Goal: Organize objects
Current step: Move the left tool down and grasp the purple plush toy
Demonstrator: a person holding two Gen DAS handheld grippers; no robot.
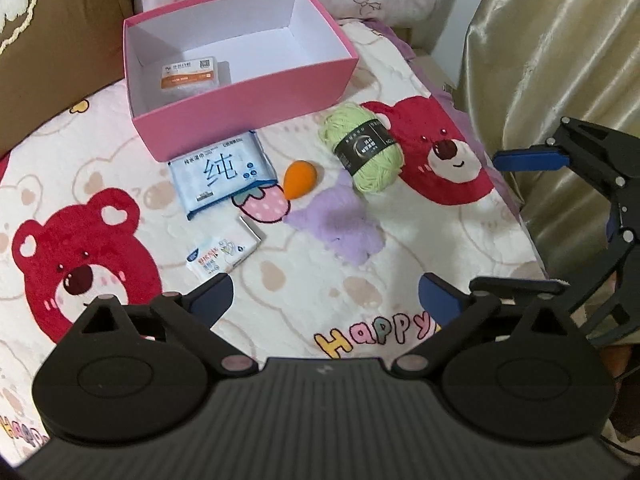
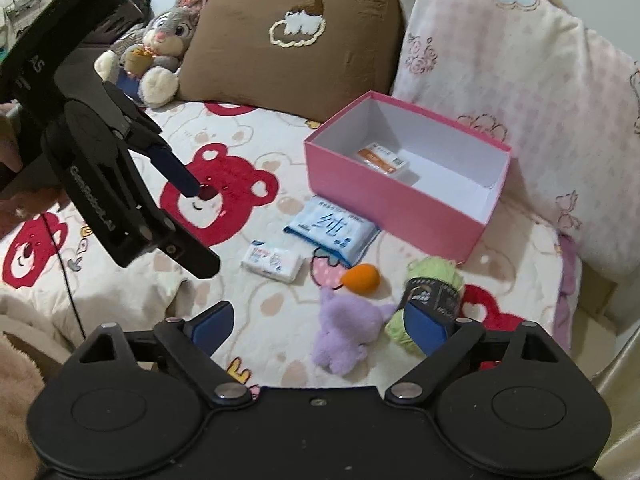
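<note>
A bed is carrying everything here, its blanket cream with red bear faces and coloured lettering. Running left to right along the head of the bed, a grey plush rabbit is sitting in the corner, a brown pillow is leaning next to it, then a pink-and-white pillow, and a shiny beige curtain is hanging at the far right. The pink box is sitting open-topped near the pillows, its long axis running across the left wrist view, with one flat orange-and-white packet lying in its left end. Just in front of it, a blue wipes pack is lying flat, tilted up to the right, and a small tissue packet is resting nearer the camera. Next come the orange sponge, its narrow tip pointing down-left, the purple plush toy beside it, and the green yarn ball, long axis slanting down to the right. The left tool is hovering spread wide with nothing between its fingers; the right tool is likewise gaping wide above the plush toy, gripping nothing.
</note>
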